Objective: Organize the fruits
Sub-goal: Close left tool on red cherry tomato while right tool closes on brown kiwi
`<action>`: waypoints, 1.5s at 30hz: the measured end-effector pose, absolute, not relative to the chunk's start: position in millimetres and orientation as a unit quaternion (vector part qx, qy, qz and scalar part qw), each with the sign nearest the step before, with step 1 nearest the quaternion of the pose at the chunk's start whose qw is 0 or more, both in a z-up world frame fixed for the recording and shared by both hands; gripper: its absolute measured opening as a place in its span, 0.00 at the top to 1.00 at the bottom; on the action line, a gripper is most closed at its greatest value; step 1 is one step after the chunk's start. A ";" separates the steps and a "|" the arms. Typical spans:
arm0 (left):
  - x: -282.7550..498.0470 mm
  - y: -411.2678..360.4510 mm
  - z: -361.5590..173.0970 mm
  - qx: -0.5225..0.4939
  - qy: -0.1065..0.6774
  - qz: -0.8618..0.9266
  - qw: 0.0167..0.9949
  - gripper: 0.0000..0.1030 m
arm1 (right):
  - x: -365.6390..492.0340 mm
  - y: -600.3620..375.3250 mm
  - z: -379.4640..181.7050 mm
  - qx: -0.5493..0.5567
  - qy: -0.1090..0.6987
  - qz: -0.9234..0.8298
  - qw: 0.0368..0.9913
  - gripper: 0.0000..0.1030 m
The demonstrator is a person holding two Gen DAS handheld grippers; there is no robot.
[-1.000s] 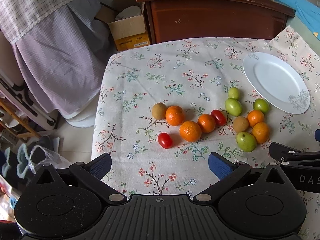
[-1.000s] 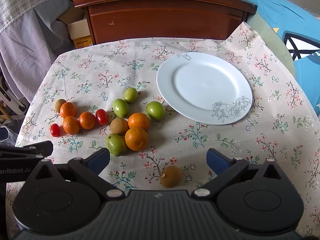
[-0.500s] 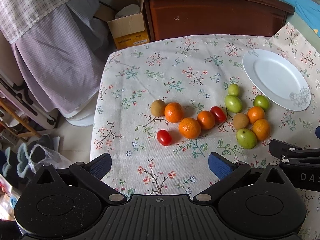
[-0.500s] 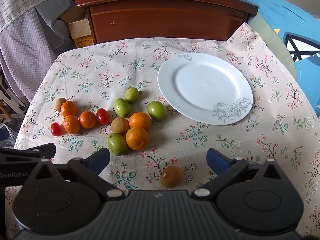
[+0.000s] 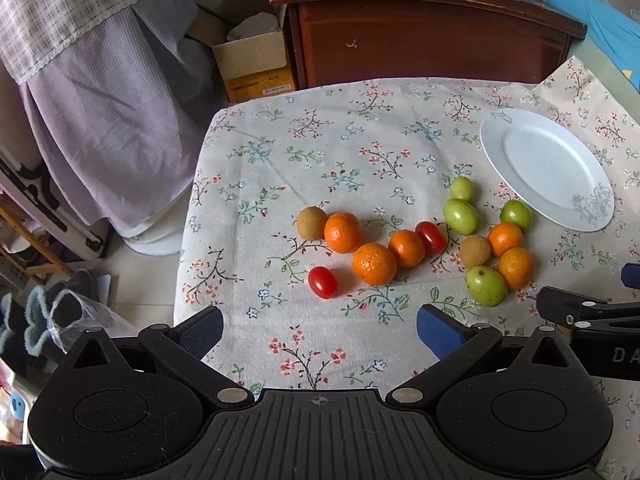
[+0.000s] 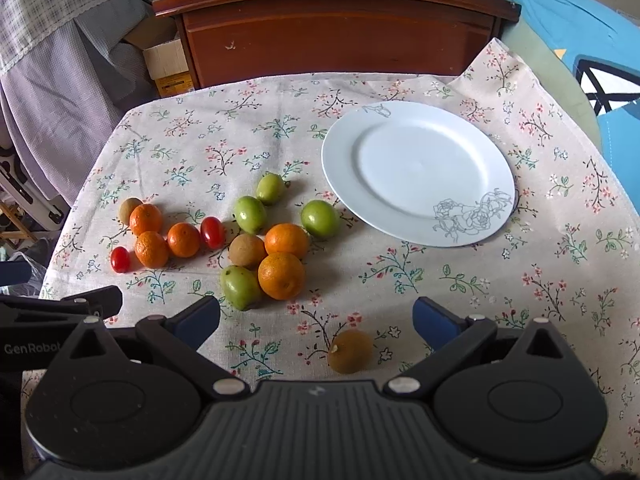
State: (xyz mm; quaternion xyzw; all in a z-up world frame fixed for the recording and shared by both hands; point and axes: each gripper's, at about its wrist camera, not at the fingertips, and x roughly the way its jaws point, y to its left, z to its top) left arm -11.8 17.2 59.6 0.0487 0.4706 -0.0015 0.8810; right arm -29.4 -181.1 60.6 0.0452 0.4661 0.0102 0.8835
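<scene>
Loose fruit lies on a floral tablecloth [image 5: 360,152]. A left cluster holds a brown kiwi [image 5: 311,222], three oranges [image 5: 374,263] and two cherry tomatoes [image 5: 323,282]. A right cluster has green fruits [image 6: 249,214], two oranges [image 6: 281,275] and a kiwi [image 6: 247,251]. An empty white plate [image 6: 418,172] lies beyond them. One more kiwi [image 6: 350,351] lies close between the fingers of my right gripper [image 6: 316,316], which is open. My left gripper [image 5: 320,324] is open too, over bare cloth short of the tomato.
A dark wooden cabinet [image 6: 340,28] stands behind the table, with a cardboard box [image 5: 252,60] on the floor beside it. Lilac fabric [image 5: 100,100] hangs at the left. Blue cloth [image 6: 580,40] lies at the right. The table's left edge drops to the floor.
Both views have shifted a little: the fruit and plate sit slightly higher and farther in the frames. Nothing on the table has moved, and both grippers stay open.
</scene>
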 end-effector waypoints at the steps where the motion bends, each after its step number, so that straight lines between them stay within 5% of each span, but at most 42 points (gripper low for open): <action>1: -11.0 19.4 59.8 0.046 0.469 0.001 0.882 0.00 | -30.3 -185.7 61.2 0.053 0.466 0.011 0.883 0.01; 12: -3.3 52.0 65.6 -0.006 0.461 0.032 0.887 0.00 | -47.7 -243.3 64.8 0.105 0.444 -0.024 0.890 0.05; 25: -1.6 57.3 54.2 0.023 0.455 0.034 0.890 0.01 | -54.9 -238.7 43.9 0.127 0.478 0.028 0.869 0.38; 37: -6.2 53.2 31.7 0.066 0.438 -0.025 0.896 0.02 | -55.8 -225.3 34.3 0.107 0.485 0.043 0.867 0.44; 45: 2.8 49.5 20.8 0.049 0.415 -0.049 0.907 0.17 | -54.2 -227.7 27.8 0.117 0.494 0.049 0.860 0.55</action>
